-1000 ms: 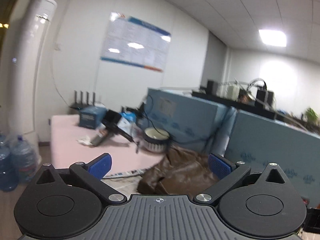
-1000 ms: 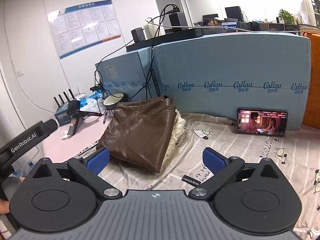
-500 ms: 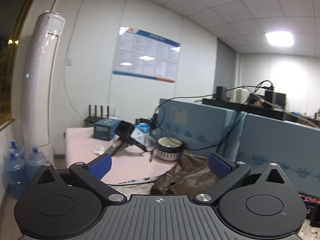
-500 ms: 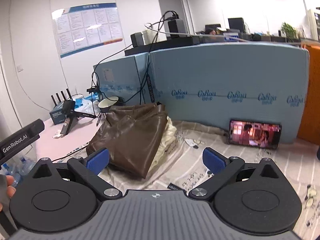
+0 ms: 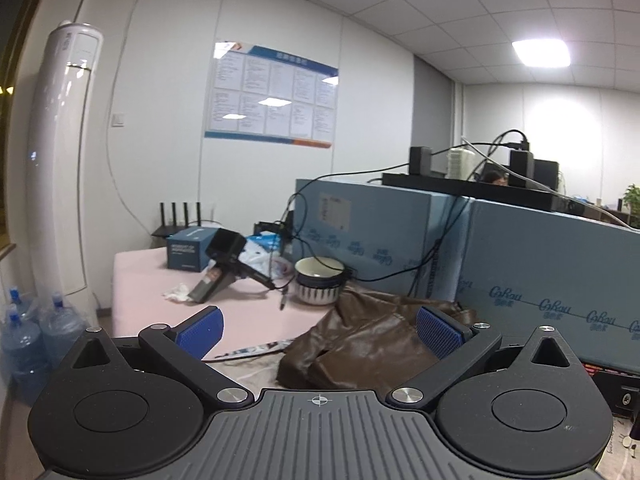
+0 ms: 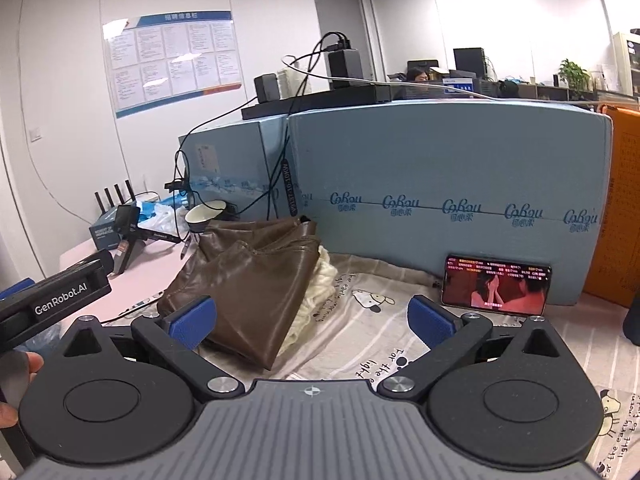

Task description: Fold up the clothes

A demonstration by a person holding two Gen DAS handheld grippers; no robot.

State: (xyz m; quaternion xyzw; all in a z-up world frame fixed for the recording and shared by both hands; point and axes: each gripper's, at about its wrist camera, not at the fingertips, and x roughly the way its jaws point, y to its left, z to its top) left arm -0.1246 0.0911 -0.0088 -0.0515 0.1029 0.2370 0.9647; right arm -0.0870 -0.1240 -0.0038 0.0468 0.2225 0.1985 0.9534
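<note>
L gripper (image 5: 318, 330) + R gripper (image 6: 312, 318) both spread wide, empty, held above bedsheet (image 6: 360, 332), prob. lining up grab. Brown jacket (image 6: 248, 280) crumpled on sheet, against blue foam board (image 6: 440, 184), fleece lining showing. Board reads "Cohou". L unit labelled "GenRobot.AI". Phone (image 6: 496, 290) propped on board, prob. for watching.

Both wrist views face forward, raised above table; share brown jacket (image 5: 372, 344) (image 6: 256, 280).

Bright ceiling panel (image 5: 541, 53), fisheye-warped edges, sharp
</note>
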